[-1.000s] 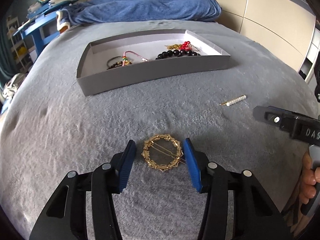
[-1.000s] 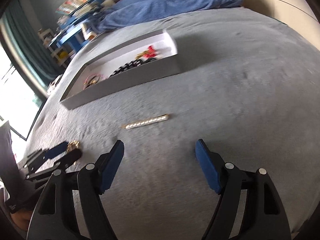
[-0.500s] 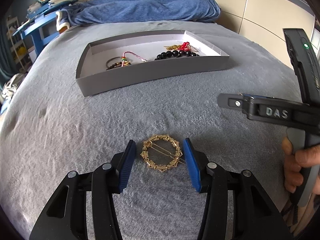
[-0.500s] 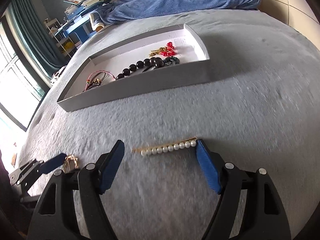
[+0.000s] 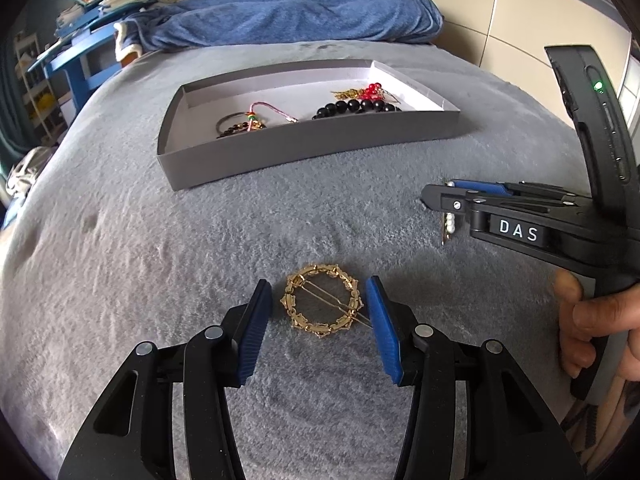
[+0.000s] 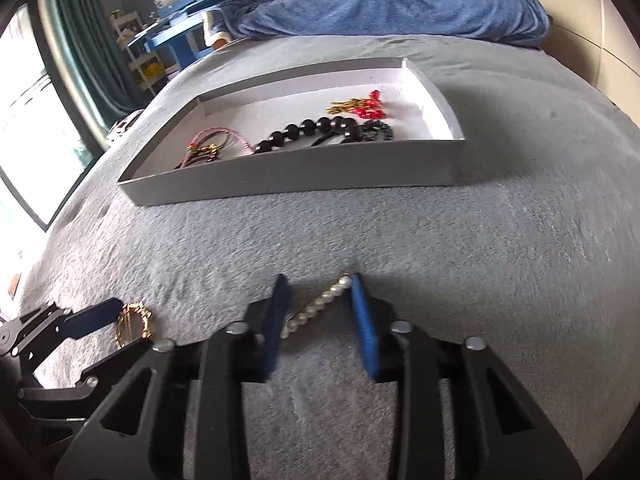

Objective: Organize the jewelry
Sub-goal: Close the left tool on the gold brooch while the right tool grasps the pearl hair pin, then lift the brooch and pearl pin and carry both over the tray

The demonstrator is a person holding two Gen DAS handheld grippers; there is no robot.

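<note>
A round gold hair clip (image 5: 322, 300) lies on the grey blanket between the fingers of my open left gripper (image 5: 318, 300); the pads stand just apart from its rim. It also shows in the right wrist view (image 6: 134, 323). A pearl bar clip (image 6: 314, 311) lies diagonally between the fingers of my right gripper (image 6: 318, 292), whose pads touch its two ends. In the left wrist view the right gripper (image 5: 444, 196) hides most of the pearl clip (image 5: 450, 224). A grey tray (image 5: 312, 144) holds black beads (image 5: 352, 107), red beads and cord bracelets.
The grey tray (image 6: 304, 176) sits farther up the bed. A blue duvet (image 5: 296, 12) lies behind it. A blue shelf with books (image 5: 92, 12) stands at the far left. A beige wardrobe (image 5: 520, 20) stands to the right.
My right gripper has moved left onto the pearl clip and narrowed its jaws around it, turning the clip diagonal. My left gripper has stayed open around the gold clip.
</note>
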